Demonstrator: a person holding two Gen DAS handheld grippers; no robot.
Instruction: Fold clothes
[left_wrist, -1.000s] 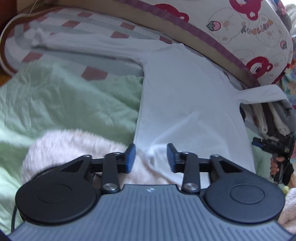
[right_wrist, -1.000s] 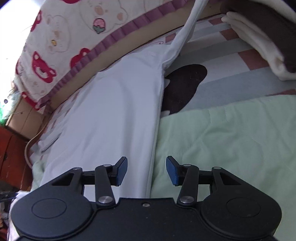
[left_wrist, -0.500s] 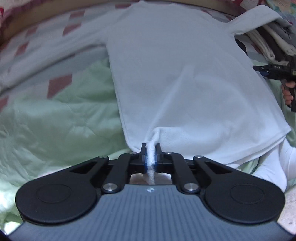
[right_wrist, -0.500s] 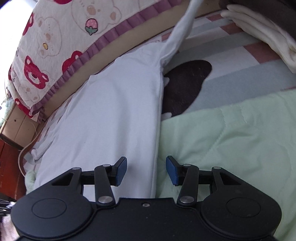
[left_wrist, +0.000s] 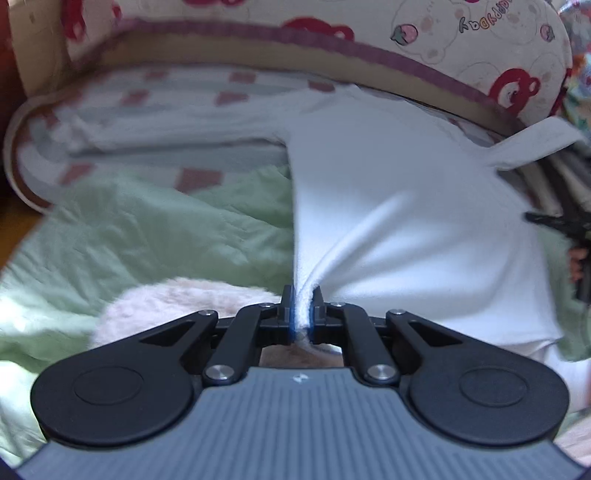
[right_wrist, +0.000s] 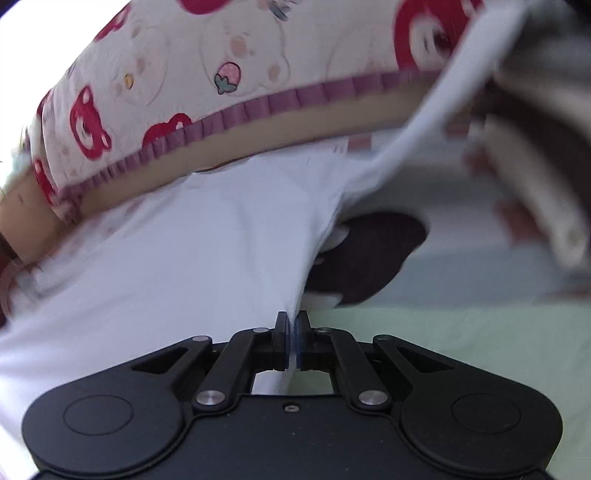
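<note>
Bedding forms the work surface: a green quilt (left_wrist: 155, 236) nearest, then a striped sheet (left_wrist: 184, 122), with a bear-print pillow (right_wrist: 184, 85) across 12 o'clock. A white shirt (left_wrist: 406, 206) lies spread on the bed, sleeves out toward 10 and 2 o'clock in the left view.

Left gripper (left_wrist: 302, 314): jaws closed tight on a bunched hem corner of the shirt. Right gripper (right_wrist: 292, 339): jaws likewise closed, pinching the shirt's side edge at the other hem corner. Cloth rises in taut ridges from both grips.

Judged step: hem secured, fold not yet made. Next move calls for lifting both corners evenly and carrying them toward the collar at 12 o'clock, keeping tension equal.

Folded clothes (right_wrist: 535, 177) sit stacked at 2 o'clock.
</note>
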